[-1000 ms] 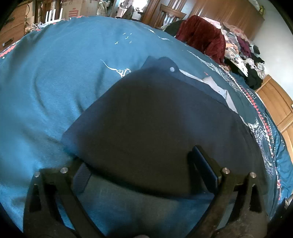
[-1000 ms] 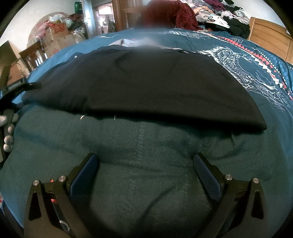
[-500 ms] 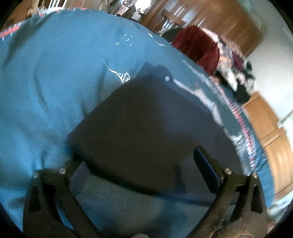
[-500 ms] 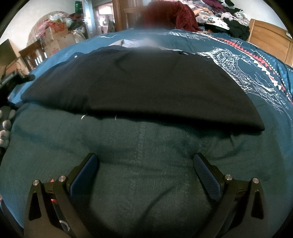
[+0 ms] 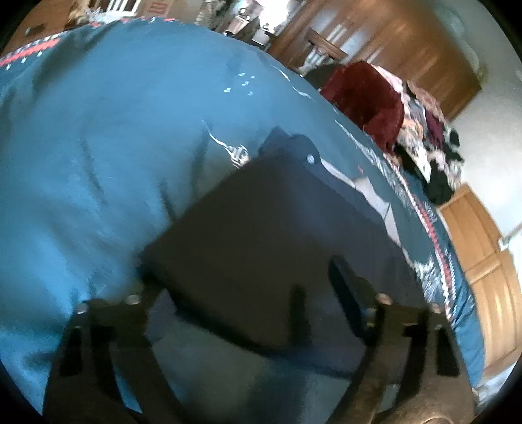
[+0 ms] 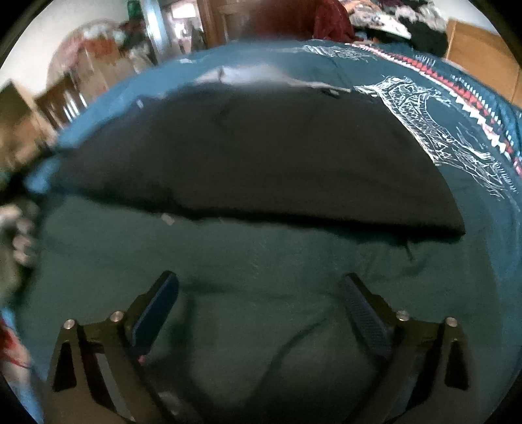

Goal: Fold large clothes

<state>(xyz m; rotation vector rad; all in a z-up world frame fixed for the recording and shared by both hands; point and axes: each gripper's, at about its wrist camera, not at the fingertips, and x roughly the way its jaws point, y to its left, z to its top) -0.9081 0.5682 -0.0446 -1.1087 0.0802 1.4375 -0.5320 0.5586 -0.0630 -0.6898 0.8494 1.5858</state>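
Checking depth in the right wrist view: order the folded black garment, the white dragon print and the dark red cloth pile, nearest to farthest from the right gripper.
From the right gripper:
1. Folded black garment, straight ahead.
2. White dragon print, ahead right on the bedspread.
3. Dark red cloth pile, at the far edge.

teal bedspread (image 5: 114,137), maroon blanket (image 5: 368,98), wooden wardrobe (image 5: 385,42), clothes heap (image 5: 430,137)

**A lived-in bedroom at home**

A bed (image 5: 114,137) with a teal printed bedspread (image 6: 424,107) fills both views. Beyond it stand wooden wardrobe doors (image 5: 407,42), a wooden chair (image 5: 321,53) and a heap of loose clothes (image 5: 421,130). Cardboard boxes (image 6: 94,49) are stacked against a far wall beside an open doorway (image 6: 186,26).
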